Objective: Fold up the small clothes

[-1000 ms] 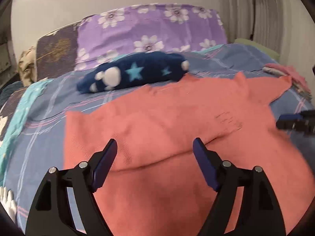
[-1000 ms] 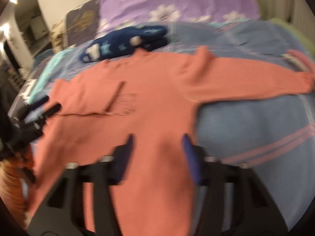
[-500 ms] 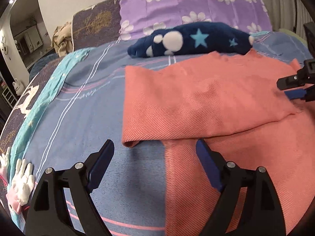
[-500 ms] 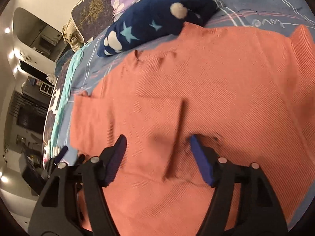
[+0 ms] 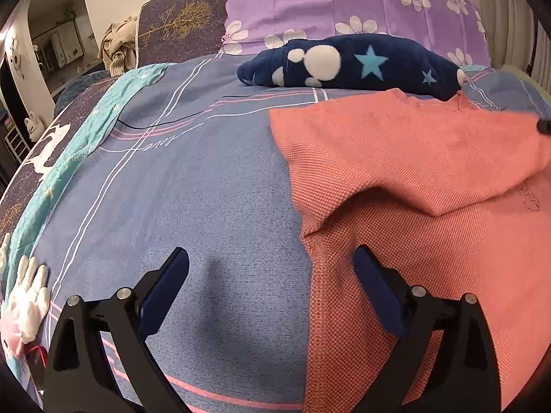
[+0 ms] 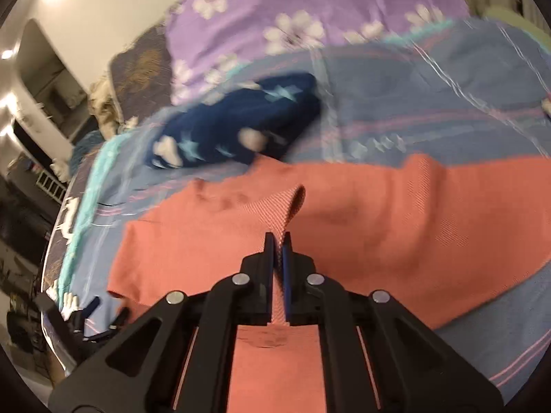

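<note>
Right fingers (image 6: 278,241) just closed, pinching coral sweater (image 6: 378,227) fold; left fingers (image 5: 272,268) spread wide, empty, angled down.

A bedroom in a home, as we read it.
We see a bed under a blue checked bedsheet (image 5: 213,179) with pink and white stripes, a purple pillow with white flowers (image 5: 344,3) at its head beside a dark cushion printed with a golden tree (image 5: 179,31), a navy fleece bundle with white dots and pale stars (image 5: 347,65) and a salmon-pink knitted sweater (image 5: 413,179) on it, and a dim side room with shelves (image 5: 58,48) through an arched opening.
</note>
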A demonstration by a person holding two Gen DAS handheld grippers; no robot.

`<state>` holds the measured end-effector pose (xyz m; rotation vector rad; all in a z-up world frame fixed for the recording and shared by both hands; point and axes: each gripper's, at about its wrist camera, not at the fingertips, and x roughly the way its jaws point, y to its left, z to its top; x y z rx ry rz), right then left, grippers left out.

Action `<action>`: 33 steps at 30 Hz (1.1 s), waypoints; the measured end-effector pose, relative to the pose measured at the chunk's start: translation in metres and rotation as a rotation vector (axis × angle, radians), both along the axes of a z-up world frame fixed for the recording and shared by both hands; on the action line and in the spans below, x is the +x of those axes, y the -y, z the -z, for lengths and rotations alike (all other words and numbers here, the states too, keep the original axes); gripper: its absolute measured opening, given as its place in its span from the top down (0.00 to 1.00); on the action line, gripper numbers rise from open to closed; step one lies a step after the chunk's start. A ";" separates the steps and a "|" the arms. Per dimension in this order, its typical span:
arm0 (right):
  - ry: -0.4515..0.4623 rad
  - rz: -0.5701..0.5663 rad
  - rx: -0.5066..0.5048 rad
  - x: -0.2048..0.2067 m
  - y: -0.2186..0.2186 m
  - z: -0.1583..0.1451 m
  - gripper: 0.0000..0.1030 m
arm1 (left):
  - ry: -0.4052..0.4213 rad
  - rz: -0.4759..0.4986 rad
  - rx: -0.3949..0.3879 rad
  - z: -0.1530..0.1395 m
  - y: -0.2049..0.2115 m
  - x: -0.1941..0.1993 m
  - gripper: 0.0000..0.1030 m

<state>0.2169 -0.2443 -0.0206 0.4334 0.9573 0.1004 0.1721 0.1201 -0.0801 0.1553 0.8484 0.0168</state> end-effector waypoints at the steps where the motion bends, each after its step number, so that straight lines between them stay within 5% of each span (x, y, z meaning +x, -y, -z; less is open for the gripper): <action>1: -0.022 0.009 -0.004 0.001 0.002 0.008 0.91 | 0.001 0.000 0.002 0.000 0.000 0.000 0.06; 6: -0.032 0.061 -0.013 -0.009 0.012 0.024 0.74 | 0.009 0.002 0.017 -0.003 0.003 -0.001 0.07; 10: 0.016 -0.045 -0.041 -0.022 -0.004 0.013 0.74 | 0.058 0.010 0.063 -0.011 0.009 0.001 0.23; 14: -0.005 -0.095 -0.094 -0.025 -0.018 0.020 0.52 | 0.114 -0.023 0.185 -0.013 0.014 0.007 0.35; 16: -0.067 -0.094 -0.191 -0.019 -0.023 0.039 0.61 | 0.111 -0.019 0.256 -0.007 0.014 0.009 0.35; 17: -0.068 -0.090 -0.229 -0.018 -0.023 0.043 0.76 | 0.095 -0.009 0.276 -0.003 0.014 0.010 0.34; 23: -0.008 -0.089 -0.281 -0.031 -0.017 0.037 0.75 | 0.088 0.015 0.393 -0.003 0.013 -0.005 0.35; 25: -0.005 -0.087 -0.266 -0.039 -0.010 0.036 0.73 | 0.055 0.018 0.316 -0.012 0.006 -0.011 0.42; 28: -0.003 -0.067 -0.229 -0.050 0.006 0.031 0.72 | 0.054 0.038 0.053 -0.042 0.000 -0.018 0.62; 33: 0.019 0.029 -0.225 -0.068 0.042 0.024 0.65 | 0.125 0.157 -0.139 -0.069 0.037 -0.005 0.63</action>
